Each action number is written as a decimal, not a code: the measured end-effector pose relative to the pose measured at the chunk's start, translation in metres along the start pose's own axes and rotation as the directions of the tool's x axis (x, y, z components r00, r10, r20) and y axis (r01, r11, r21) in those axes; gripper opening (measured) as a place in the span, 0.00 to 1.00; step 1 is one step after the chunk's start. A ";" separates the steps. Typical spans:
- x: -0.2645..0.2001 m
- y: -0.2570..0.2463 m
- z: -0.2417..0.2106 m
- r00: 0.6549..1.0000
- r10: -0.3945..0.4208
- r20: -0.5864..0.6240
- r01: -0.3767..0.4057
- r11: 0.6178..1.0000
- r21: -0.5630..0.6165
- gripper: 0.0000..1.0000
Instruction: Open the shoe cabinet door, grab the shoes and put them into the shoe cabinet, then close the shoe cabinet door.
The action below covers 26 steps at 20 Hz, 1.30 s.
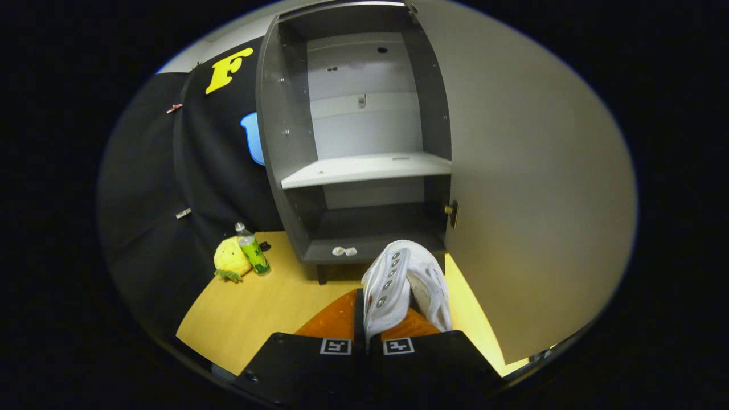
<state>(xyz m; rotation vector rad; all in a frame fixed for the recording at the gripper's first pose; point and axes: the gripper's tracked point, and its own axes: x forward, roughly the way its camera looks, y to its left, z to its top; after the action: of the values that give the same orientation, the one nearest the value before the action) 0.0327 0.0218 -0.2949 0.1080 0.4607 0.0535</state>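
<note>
A white shoe (401, 285) with a row of metal eyelets hangs between my fingers, toe pointing toward the cabinet. My gripper (367, 327) is shut on the shoe's side wall. Just beyond the shoe stands the grey shoe cabinet (273, 142), open, with a white shelf (364, 169) halfway up and a dark bottom compartment (376, 228). Its door (529, 188) is swung wide to the right, with a small brass knob (451, 212) at its inner edge.
The cabinet stands on a wooden floor (250, 313). To its left sit a yellow plush toy (229, 259) and a green bottle (251, 249) against the black cloth wall. A small white object (344, 251) lies on the cabinet's bottom lip.
</note>
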 end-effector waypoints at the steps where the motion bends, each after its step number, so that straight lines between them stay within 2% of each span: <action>1: -0.001 0.003 0.020 1.000 0.010 0.015 -0.010 1.000 0.001 0.05; 8: 0.036 0.017 0.133 0.997 0.061 0.057 -0.061 0.998 -0.008 0.05; 13: 0.095 0.025 0.195 0.996 0.064 0.057 -0.062 0.997 -0.035 0.05; 19: 0.180 0.029 0.221 0.998 0.047 0.036 -0.044 0.995 -0.091 0.05; 26: 0.273 0.031 0.214 1.000 0.013 -0.016 -0.016 0.980 -0.200 0.05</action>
<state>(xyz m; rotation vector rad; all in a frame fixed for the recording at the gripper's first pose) 0.3718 0.0536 -0.2216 -0.0868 0.4668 0.1148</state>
